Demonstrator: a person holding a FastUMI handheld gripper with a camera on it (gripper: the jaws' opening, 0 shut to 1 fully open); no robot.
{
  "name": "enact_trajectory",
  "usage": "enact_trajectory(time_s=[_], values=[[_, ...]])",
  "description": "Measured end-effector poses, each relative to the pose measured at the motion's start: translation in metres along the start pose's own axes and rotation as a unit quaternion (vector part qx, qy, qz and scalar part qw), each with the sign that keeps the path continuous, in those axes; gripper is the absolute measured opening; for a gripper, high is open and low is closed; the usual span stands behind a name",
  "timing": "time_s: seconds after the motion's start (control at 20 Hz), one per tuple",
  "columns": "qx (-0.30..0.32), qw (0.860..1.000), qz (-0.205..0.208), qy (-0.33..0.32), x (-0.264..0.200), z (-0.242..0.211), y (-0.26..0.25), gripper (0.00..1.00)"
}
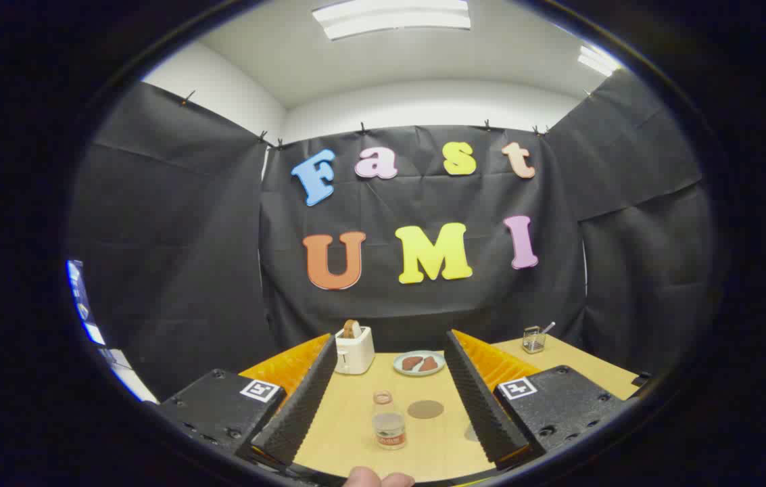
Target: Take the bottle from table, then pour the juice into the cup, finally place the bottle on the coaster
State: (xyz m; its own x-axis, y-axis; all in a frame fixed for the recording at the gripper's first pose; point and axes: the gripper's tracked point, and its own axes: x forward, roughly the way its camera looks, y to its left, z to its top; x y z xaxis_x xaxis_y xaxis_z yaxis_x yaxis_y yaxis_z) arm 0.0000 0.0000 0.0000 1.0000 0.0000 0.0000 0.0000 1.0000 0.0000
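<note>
Clear plastic bottle (389,421) stands uncapped between your spread, empty gripper (389,396) fingers; likely light, thin-walled, easily squeezed; grasp its labelled lower body gently, keeping it upright.

The light wooden table (349,433) carries a small clear bottle (388,423) standing upright between the gripper (391,389)'s wide-apart fingers. A round brown coaster (425,408) lies just beside it. Farther back stand a white toaster (353,350) and a plate (419,363), with a wire basket (533,339) well apart.
</note>
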Motion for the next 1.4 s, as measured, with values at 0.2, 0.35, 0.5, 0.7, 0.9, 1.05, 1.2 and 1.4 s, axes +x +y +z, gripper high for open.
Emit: enact_trajectory(time_s=[0.2, 0.35, 0.5, 0.7, 0.9, 1.05, 1.2, 1.4], values=[[-0.003, 1.000, 0.008, 0.003, -0.0013, -0.0013, 0.0074, 1.00], [-0.004, 1.000, 0.012, 0.003, -0.0044, -0.0017, 0.0107, 1.00], [-0.001, 1.000, 0.013, 0.005, -0.0045, -0.0010, 0.0106, 1.00], [-0.002, 1.000, 0.007, 0.003, -0.0030, -0.0006, 0.0047, 1.00], [0.002, 1.000, 0.007, 0.002, -0.0036, -0.0008, 0.0032, 1.00], [0.001, 1.000, 0.010, 0.000, -0.0030, -0.0004, 0.0056, 1.00], [-0.005, 1.000, 0.009, 0.001, -0.0043, 0.0008, 0.0055, 1.00], [-0.007, 1.000, 0.008, 0.012, -0.0046, -0.0071, 0.0068, 1.00]])
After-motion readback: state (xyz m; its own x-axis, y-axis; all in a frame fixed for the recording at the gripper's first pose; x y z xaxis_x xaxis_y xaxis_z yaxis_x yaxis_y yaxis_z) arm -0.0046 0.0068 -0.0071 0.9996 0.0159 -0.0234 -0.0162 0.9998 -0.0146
